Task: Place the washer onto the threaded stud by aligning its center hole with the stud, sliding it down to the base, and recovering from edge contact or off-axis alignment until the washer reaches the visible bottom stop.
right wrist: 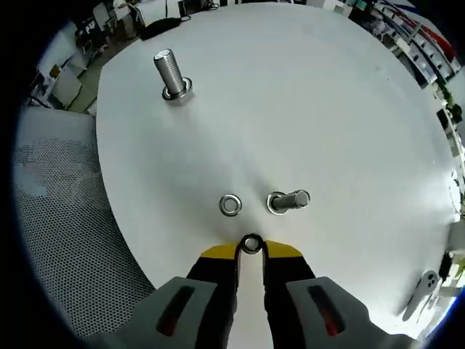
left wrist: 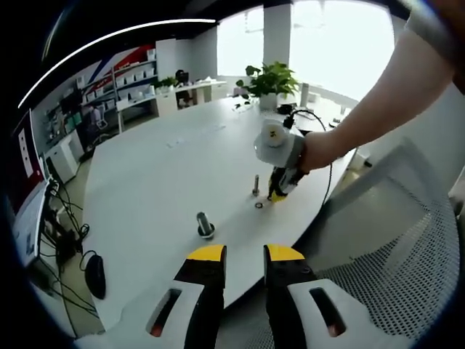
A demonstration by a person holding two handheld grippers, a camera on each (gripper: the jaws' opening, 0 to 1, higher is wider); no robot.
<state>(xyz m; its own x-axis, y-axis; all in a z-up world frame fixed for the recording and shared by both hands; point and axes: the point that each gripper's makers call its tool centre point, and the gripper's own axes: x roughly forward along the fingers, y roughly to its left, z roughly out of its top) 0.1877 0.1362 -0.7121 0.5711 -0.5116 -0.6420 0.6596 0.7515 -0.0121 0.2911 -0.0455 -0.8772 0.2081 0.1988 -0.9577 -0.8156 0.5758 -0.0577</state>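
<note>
In the right gripper view the large stud (right wrist: 171, 75) stands far left with a washer already at its base. A loose washer (right wrist: 230, 205) lies flat just beside the small stud (right wrist: 289, 201). The right gripper (right wrist: 251, 249) pinches another washer (right wrist: 251, 243) at its very tips — a shallow hold that could slip or tilt on edge contact. The left gripper (left wrist: 245, 256) hangs back, jaws slightly parted, empty.

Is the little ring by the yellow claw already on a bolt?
Not yet. The washer sits between the right claw's yellow tips, off the small stud. Another washer lies flat on the table.
</note>
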